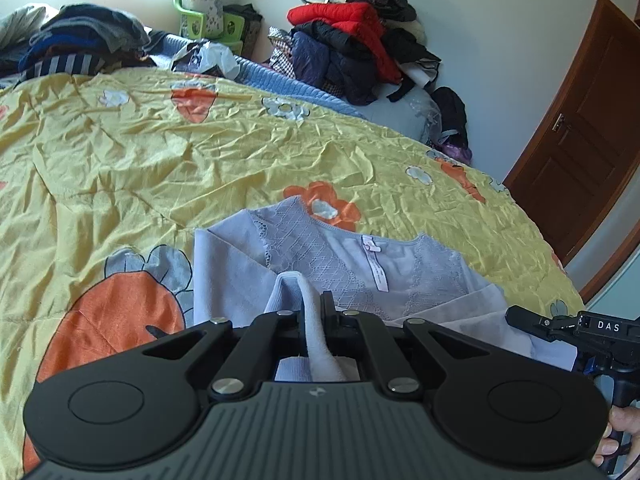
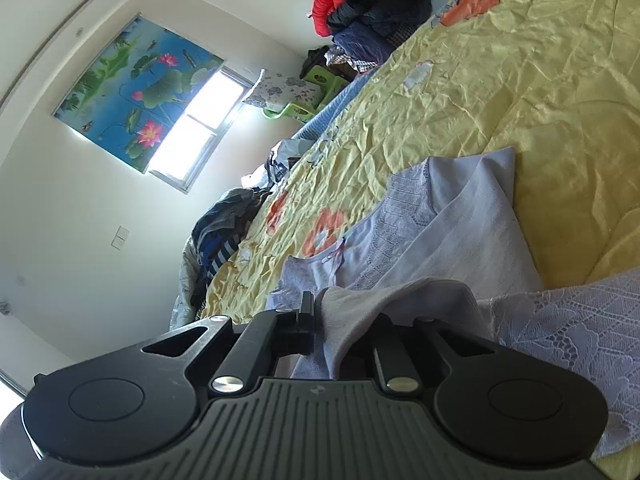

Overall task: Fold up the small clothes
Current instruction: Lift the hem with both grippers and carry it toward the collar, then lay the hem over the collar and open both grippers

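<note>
In the left wrist view the quilt (image 1: 200,152) fills the middle and left of the frame, and the garment (image 1: 320,248) lies on it at lower centre. A fold of that garment runs up between the fingers of the left gripper (image 1: 314,312), at the bottom edge. The right gripper (image 1: 532,326) sits at the lower right, beside the garment's right edge. Behind the quilt — a heap of clothes (image 1: 356,40) at upper centre, another heap (image 1: 76,40) at upper left, and the door (image 1: 580,140) at right.
</note>
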{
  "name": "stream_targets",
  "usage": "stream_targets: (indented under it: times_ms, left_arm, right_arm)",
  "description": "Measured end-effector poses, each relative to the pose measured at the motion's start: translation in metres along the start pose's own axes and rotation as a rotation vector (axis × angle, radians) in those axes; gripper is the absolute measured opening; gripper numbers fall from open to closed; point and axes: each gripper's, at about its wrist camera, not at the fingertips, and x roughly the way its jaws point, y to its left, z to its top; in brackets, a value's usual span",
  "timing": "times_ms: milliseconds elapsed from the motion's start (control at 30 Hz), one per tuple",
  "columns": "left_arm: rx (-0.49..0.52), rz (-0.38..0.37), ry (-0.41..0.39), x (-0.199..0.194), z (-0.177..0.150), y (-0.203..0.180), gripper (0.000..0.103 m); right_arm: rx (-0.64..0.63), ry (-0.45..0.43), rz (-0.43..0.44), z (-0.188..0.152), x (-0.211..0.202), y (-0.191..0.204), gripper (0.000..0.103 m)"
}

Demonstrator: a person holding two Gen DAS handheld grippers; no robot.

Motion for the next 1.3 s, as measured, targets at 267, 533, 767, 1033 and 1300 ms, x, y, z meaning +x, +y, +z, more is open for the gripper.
stream_targets:
  times_ms: [267,533,767,1033,1300]
  left_arm:
    - [-0.044,-0.027,0.064,0.019,-0.001,0.011,0.002]
    - [-0.064,-0.046,0.078,0.017,-0.005,0.018,0.002]
    - [-0.075,-0.082,0.104,0.007,-0.007,0.021,0.002]
    - [-0.108,-0.142,0.097,-0.002,0.0,0.022,0.002]
    - [-0.221,-0.12,0.073,0.012,0.028,0.04,0.002]
  right_arm:
    - [0.038,0.037,-0.048,0.005,0.011,-0.016,0.017]
    - [0.022,0.07,-0.075,0.0,-0.01,-0.029,0.028]
    - [-0.029,0.116,-0.082,-0.007,-0.03,-0.028,0.016]
    - [-0.017,0.109,0.015,0.008,-0.037,-0.014,0.011]
    - [0.066,0.048,0.09,0.037,-0.017,-0.011,0.011]
